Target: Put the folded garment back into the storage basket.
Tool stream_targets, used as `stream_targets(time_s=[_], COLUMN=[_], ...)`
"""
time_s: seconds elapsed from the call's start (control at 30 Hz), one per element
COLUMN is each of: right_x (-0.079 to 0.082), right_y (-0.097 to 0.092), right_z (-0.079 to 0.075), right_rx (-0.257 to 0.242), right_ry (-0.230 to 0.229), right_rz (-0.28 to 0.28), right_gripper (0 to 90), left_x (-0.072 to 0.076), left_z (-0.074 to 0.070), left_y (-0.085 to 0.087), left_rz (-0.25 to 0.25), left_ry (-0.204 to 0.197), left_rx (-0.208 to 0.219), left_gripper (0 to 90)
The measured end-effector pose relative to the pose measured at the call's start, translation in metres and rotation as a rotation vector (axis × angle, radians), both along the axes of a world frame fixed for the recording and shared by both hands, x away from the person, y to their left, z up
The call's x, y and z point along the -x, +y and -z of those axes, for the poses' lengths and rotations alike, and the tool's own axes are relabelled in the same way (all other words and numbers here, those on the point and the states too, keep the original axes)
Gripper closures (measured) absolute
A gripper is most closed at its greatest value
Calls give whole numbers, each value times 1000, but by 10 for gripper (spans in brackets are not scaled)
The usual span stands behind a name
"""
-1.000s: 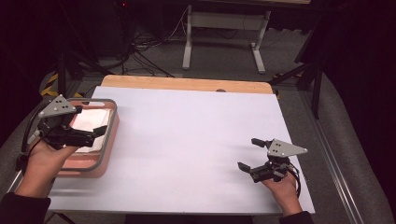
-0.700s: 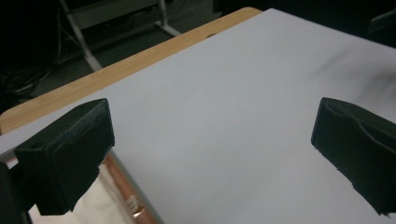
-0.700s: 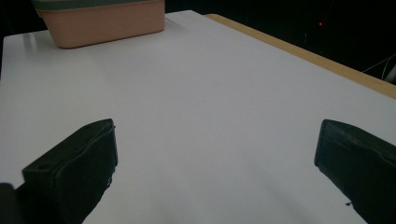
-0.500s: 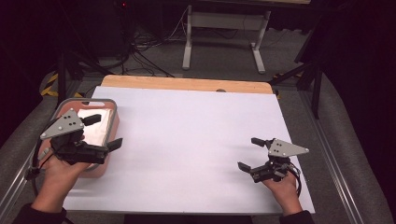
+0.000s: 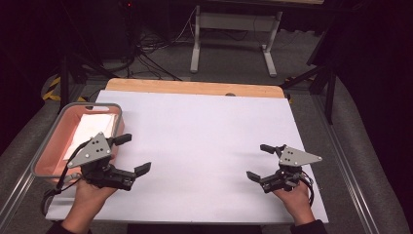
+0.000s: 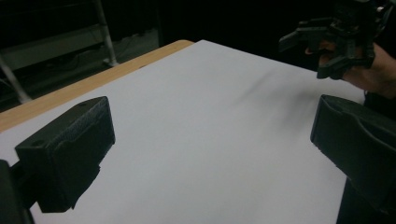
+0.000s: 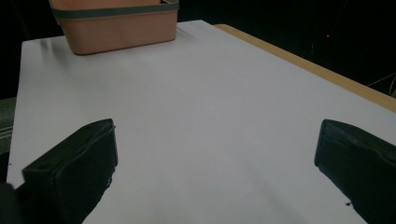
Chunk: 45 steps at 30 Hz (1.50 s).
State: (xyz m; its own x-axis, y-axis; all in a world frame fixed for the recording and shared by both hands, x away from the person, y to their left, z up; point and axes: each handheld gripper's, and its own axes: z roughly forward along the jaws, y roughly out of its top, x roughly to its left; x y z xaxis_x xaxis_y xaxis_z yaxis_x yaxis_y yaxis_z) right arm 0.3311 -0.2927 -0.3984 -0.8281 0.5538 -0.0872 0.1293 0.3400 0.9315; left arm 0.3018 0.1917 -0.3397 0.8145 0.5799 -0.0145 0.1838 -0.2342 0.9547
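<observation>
A pink bin with a grey rim sits at the table's left edge, and a white folded sheet lies inside it. My left gripper is open just right of the bin's near end, above the white table top, with nothing between its jaws. In the left gripper view my left gripper looks across bare white surface toward the right gripper. Near the front right of the table my right gripper is open and empty. The right gripper view has my right gripper facing the bin.
The white sheet covers the table, with a wooden strip along the far edge. Beyond the table stand a metal frame and floor cables. The person's hands enter from the bottom edge.
My left gripper has come off the bin, moving right and toward the person, and now points across the table. The right gripper has stayed in place.
</observation>
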Motion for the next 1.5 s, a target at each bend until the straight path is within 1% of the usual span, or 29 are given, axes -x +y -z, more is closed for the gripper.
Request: stream_targets(time_s=[0.03, 0.07, 0.1, 0.13, 0.23, 0.27, 0.3, 0.33, 0.37, 0.4, 0.47, 0.5, 0.53, 0.63, 0.7, 0.77, 0.87, 0.9, 0.93, 1.0, 1.07, 1.1, 1.17, 1.2, 1.23, 1.3, 1.37, 1.47, 1.5], right_x=[0, 0, 1, 1, 3, 3, 3, 4, 4, 5, 5, 5, 6, 7, 8, 9, 10, 11, 11, 12, 13, 14, 14, 14, 15, 15, 17, 17, 18], right_y=[0, 1, 1, 1, 2, 3, 3, 3, 3, 3, 4, 4, 4, 4, 4, 4, 4, 4, 4, 4, 5, 5, 4, 4, 2, 1, -1, -2, -3], right_z=[0, 0, 0, 0, 0, 0, 0, 0, 0, 0, 1, 2, 2, 3, 3, 4, 6, 7, 8, 9, 11, 13, 14, 15, 17, 18, 19, 20, 21], right_rx=[0, 0, 0, 0, 1, -1, -3, -5, -6, -6, -7, -8, -8, -12, -14, -22, -26, -26, -24, -29, -33, -34, -34, -33, -42, -45, -54, -57, -56], right_ry=[-1, -3, -4, -4, -6, -6, -10, -10, -11, -13, -13, -12, -11, -15, -18, -21, -23, -21, -20, -17, -14, -13, -13, -15, -15, -13, -16, -19, -18], right_rz=[-2, -4, -6, -9, -14, -14, -15, -17, -19, -19, -22, -23, -24, -33, -34, -39, -43, -42, -43, -44, -51, -51, -51, -49, -42, -39, -32, -30, -27], right_gripper=[0, 0, 0, 0, 0, 0, 0, 0, 0, 0, 0, 0, 0, 0, 0, 0, 0, 0, 0, 0, 0, 0, 0, 0, 0, 0, 0, 0, 0], left_x=[2, 2, 3, 4, 4, 4, 4, 4, 4, 4, 3, 2, 2, -1, -2, -4, -7, -7, -8, -9, -12, -14, -16, -17, -19, -20, -23, -25, -25], left_z=[4, 4, 9, 11, 18, 18, 24, 24, 26, 31, 37, 40, 40, 51, 53, 61, 67, 67, 72, 74, 80, 84, 86, 88, 92, 93, 98, 100, 101], left_y=[-5, -5, -9, -11, -15, -15, -21, -21, -23, -28, -35, -38, -38, -48, -49, -55, -59, -59, -62, -62, -63, -62, -61, -61, -62, -62, -63, -61, -61], left_rz=[4, 4, 3, 1, 10, 10, 8, 8, 9, 16, 28, 32, 32, 41, 42, 44, 48, 48, 51, 52, 55, 53, 49, 50, 56, 62, 63, 64, 63], left_ry=[-1, -1, -15, -19, -13, -13, -18, -18, -27, -25, -18, -16, -16, 3, 3, -1, -7, -7, 0, -1, 11, 7, 8, 14, 6, 7, 30, 31, 38], left_rx=[20, 20, 31, 38, 73, 73, 68, 68, 65, 74, 75, 69, 69, 63, 60, 46, 34, 34, 37, 37, 49, 57, 57, 49, 32, 33, 38, 34, 37], left_gripper=[6, 6, 6, 6, 6, 6, 6, 6, 6, 6, 6, 6, 6, 6, 6, 6, 4, 3, 2, 2, 2, 2, 2, 2, 1, 1, 1, 1, 1])
